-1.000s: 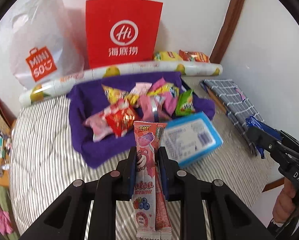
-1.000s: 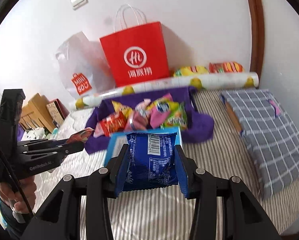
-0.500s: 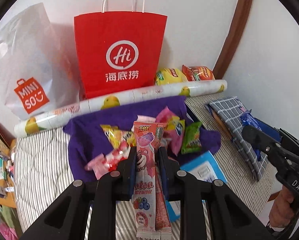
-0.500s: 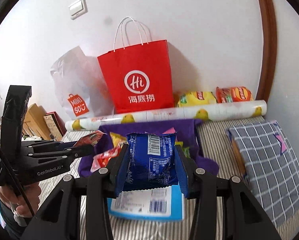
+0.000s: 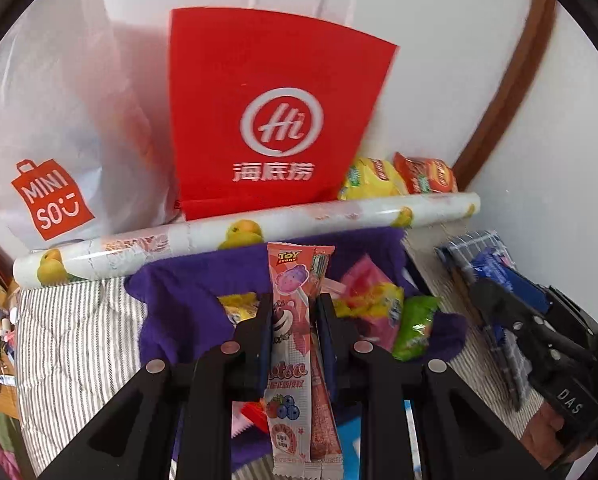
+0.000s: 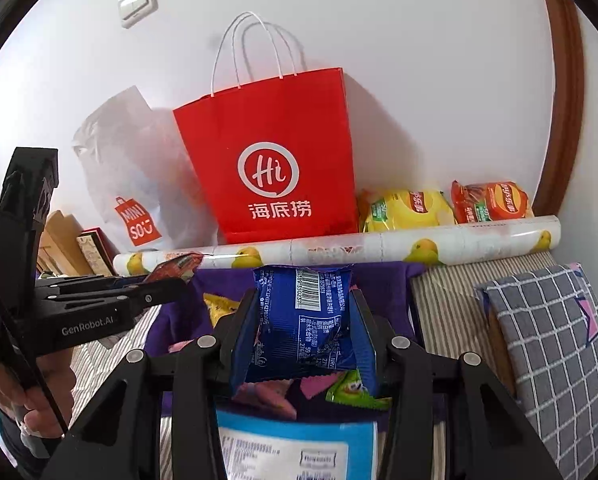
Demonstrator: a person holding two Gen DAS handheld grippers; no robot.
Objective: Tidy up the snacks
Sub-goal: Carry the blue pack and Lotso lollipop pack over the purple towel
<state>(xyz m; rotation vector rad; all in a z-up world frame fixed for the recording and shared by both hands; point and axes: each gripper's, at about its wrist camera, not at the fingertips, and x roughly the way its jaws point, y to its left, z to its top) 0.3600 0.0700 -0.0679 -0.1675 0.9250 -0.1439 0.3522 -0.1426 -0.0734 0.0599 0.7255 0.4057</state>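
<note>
Both grippers have travelled toward the wall since the earlier frames: the red paper bag [image 5: 271, 120] now fills far more of the left wrist view, and the blue-rimmed pack [image 6: 295, 446] has slid down to the bottom edge of the right wrist view.

Left gripper [image 5: 293, 316]: fingers closed on a pink lollipop packet [image 5: 293, 344], held upright, its top above the fingertips and its tail hanging below.

Right gripper [image 6: 303, 320]: fingers clamped on the two sides of a blue snack pouch [image 6: 305, 320], barcode side facing the camera.

Both packets are off the bed [image 5: 71, 328] and in the air above the purple cloth [image 5: 183, 296], short of the patterned roll [image 5: 235, 236] and the red bag standing behind it.

Progress, as judged: early to middle.
- Two snacks lifted, neither yet set down anywhere.
- Loose packets left on the purple cloth: pink [image 5: 369, 300], green [image 5: 415, 326], yellow [image 5: 237, 304]; more are partly hidden by the grippers.
- Yellow chip bag [image 6: 407, 210] and orange chip bag [image 6: 491, 202] lie against the wall behind the roll; whether they count as sorted I cannot tell.
- Red bag's inside is not visible, so its contents are unknown.
- White plastic bag [image 5: 55, 128] stands beside the red one; which of them is meant to receive the snacks cannot be told.

Left to do: deliver these two, then return for the rest on the cloth.
</note>
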